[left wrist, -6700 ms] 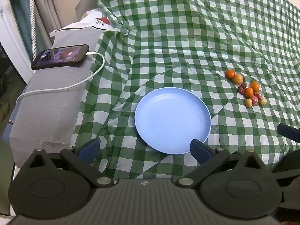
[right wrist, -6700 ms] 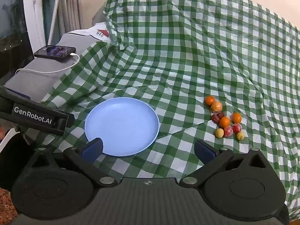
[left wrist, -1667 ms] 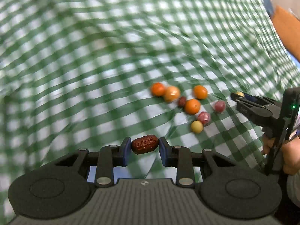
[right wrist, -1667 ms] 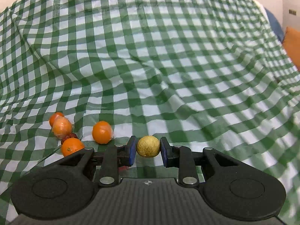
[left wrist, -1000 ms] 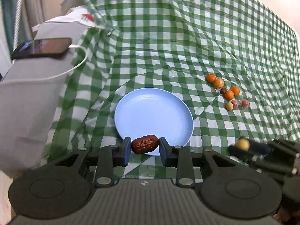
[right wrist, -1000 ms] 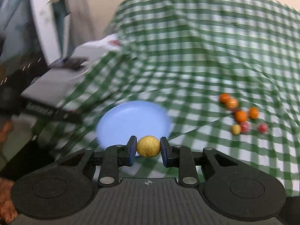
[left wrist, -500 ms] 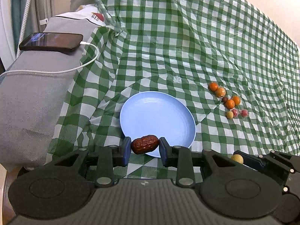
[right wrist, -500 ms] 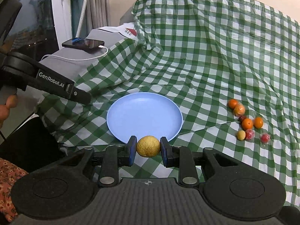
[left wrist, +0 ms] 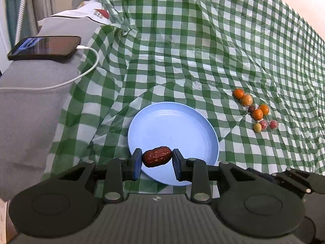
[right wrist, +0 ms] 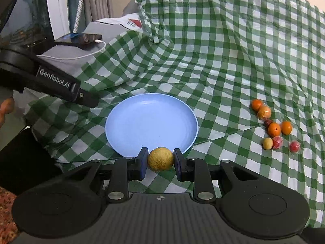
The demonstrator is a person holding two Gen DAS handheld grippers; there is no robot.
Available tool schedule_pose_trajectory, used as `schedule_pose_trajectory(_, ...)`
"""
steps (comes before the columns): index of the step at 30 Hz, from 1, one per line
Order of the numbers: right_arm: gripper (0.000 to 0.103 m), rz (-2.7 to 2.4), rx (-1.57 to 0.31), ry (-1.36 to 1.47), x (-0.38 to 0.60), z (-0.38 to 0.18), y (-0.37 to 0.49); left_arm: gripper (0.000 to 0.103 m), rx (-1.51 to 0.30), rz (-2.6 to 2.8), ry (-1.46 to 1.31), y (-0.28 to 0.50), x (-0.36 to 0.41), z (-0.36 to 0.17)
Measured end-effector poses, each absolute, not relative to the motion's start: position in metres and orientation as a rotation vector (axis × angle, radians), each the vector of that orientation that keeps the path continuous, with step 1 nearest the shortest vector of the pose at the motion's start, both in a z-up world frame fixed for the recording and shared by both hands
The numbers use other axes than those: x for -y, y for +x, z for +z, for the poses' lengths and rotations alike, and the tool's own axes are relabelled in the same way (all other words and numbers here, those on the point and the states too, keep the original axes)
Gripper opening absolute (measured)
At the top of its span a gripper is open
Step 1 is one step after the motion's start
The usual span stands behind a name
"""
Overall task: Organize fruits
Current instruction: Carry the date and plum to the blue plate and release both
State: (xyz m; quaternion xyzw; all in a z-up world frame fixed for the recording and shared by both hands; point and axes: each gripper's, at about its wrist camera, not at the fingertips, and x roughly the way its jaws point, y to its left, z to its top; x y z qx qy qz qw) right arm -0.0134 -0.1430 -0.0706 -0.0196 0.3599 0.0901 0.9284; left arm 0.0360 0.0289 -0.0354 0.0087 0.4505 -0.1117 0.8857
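Observation:
A light blue plate point(left wrist: 172, 126) point(right wrist: 150, 118) lies bare on the green checked cloth. My left gripper point(left wrist: 156, 159) is shut on a wrinkled dark red date point(left wrist: 156, 156), held above the plate's near rim. My right gripper point(right wrist: 160, 159) is shut on a round yellow fruit point(right wrist: 160, 158) just in front of the plate's near edge. To the right of the plate lies a cluster of small fruits point(left wrist: 257, 111) point(right wrist: 274, 128): orange ones, a dark one, a yellow one and red ones. The left gripper's body point(right wrist: 59, 84) shows at the left of the right wrist view.
The green checked cloth point(left wrist: 203, 50) is wrinkled and rises toward the back. A phone point(left wrist: 44, 47) point(right wrist: 78, 38) on a white charging cable rests on a grey surface at the left. Curtains and a window frame point(right wrist: 61, 6) stand at the far left.
Both grippers have come closer to the plate, which now looks larger in both views. Each still holds its fruit. The right gripper's tip with the yellow fruit has left the left wrist view.

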Motion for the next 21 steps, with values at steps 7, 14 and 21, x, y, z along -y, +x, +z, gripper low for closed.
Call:
schedule_pose_trajectory(7, 0.028, 0.182, -0.779, -0.035, 0.139, -0.089, 0.019, 0.035, -0.989, -0.223, 0.054, 0.067, -0.018, -0.064)
schedule_pose_trajectory(14, 0.028, 0.181, -0.81, -0.059, 0.136, -0.106, 0.051, 0.035, -1.019, -0.219, 0.096, 0.09, -0.013, -0.084)
schedule_pose_trajectory(21, 0.029, 0.199, -0.843, -0.078, 0.134, -0.119, 0.076, 0.036, -1.039, -0.202, 0.141, 0.114, -0.009, -0.102)
